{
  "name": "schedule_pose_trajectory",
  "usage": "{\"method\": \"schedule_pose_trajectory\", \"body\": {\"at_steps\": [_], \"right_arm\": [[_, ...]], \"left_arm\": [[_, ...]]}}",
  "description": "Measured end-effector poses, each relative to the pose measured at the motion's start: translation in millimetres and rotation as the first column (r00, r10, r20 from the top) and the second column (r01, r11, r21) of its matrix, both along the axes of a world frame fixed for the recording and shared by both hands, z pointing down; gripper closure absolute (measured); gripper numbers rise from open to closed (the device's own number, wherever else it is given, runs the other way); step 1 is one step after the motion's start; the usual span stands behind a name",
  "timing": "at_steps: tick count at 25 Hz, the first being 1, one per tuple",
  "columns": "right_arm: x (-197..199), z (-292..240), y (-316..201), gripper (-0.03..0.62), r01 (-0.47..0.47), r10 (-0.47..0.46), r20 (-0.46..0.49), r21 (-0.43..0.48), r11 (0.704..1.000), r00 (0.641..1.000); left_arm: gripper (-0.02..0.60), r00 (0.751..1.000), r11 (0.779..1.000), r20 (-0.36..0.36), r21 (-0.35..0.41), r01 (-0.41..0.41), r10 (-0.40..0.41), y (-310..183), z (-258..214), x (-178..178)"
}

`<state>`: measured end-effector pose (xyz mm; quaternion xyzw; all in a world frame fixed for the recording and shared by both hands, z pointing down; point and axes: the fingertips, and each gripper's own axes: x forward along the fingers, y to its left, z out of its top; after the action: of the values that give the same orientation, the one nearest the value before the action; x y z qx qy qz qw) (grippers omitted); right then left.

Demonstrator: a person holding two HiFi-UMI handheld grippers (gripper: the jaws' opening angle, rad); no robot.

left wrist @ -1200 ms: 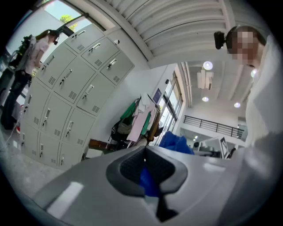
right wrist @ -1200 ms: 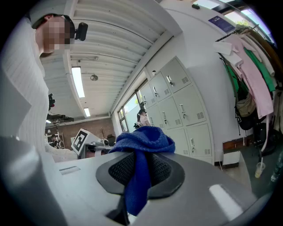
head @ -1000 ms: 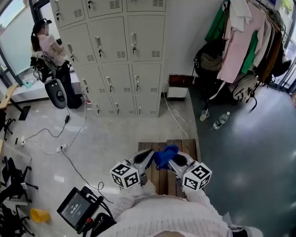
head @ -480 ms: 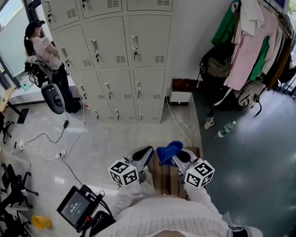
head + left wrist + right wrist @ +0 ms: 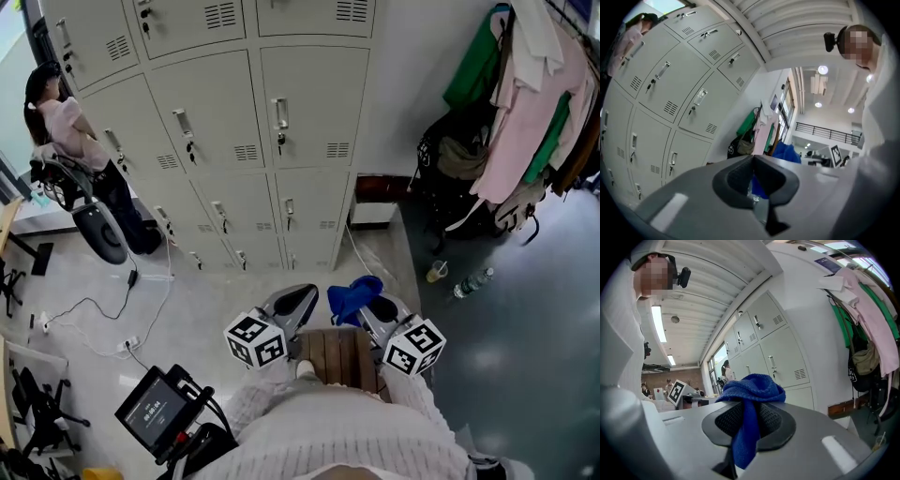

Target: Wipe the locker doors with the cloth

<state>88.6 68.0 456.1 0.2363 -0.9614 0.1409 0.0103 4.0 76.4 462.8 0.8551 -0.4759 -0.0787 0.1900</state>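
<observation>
A bank of pale grey locker doors (image 5: 314, 103) fills the upper middle of the head view, each door with a handle and a vent. Both grippers are held low in front of me, short of the lockers. My right gripper (image 5: 375, 307) is shut on a blue cloth (image 5: 352, 295), which bunches over the jaws and hangs between the pads in the right gripper view (image 5: 752, 387). My left gripper (image 5: 298, 302) sits beside it to the left, shut, with nothing of its own in its jaws (image 5: 753, 164). The lockers (image 5: 670, 89) rise ahead of it on the left.
A wooden bench (image 5: 339, 352) lies under the grippers. Clothes on a rack (image 5: 525, 103), a backpack (image 5: 459, 159), a cup (image 5: 437, 272) and a bottle (image 5: 473, 281) are at right. A person (image 5: 61, 122) stands at the far left lockers. Cables (image 5: 94, 309) and a screen device (image 5: 155, 412) lie at lower left.
The lockers have come nearer and larger in the head view. Both grippers have advanced toward them, the blue cloth still in the right one.
</observation>
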Motion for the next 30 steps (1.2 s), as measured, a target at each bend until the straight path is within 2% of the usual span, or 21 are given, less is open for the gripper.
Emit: {"method": "schedule_pose_trajectory", "body": {"at_steps": [5,13,18,24,30], "right_arm": [[-27.4,8.2,-28.3,0.539,0.002,-0.003,-0.018,-0.015,1.000,1.000],[-47.2,13.1,-65.5,0.539,0.002,-0.003,-0.017,-0.055,0.998,1.000],[-66.5,3.6,-106.1,0.539,0.035,-0.035,-0.007,-0.035,0.999,0.999],[-91.3,-20.9,-165.2,0.539,0.083,-0.083,0.016,0.031,0.996,0.996],[-103.4,-27.0,-206.1,0.539,0.133,-0.134,0.017,0.054,0.990,0.991]], "left_arm": [[0.575,1.000,1.000,-0.013,-0.019,-0.008,0.008,-29.3,9.5,-23.0],[0.575,1.000,0.998,-0.017,-0.064,-0.020,0.019,-64.8,19.8,-36.8],[0.575,1.000,0.999,-0.006,-0.033,0.003,-0.003,-102.5,4.1,-52.2],[0.575,0.998,0.998,0.012,0.026,0.056,-0.056,-158.6,-19.6,-77.4],[0.575,0.993,0.993,0.035,0.042,0.107,-0.108,-200.1,-23.8,-87.9]]}}
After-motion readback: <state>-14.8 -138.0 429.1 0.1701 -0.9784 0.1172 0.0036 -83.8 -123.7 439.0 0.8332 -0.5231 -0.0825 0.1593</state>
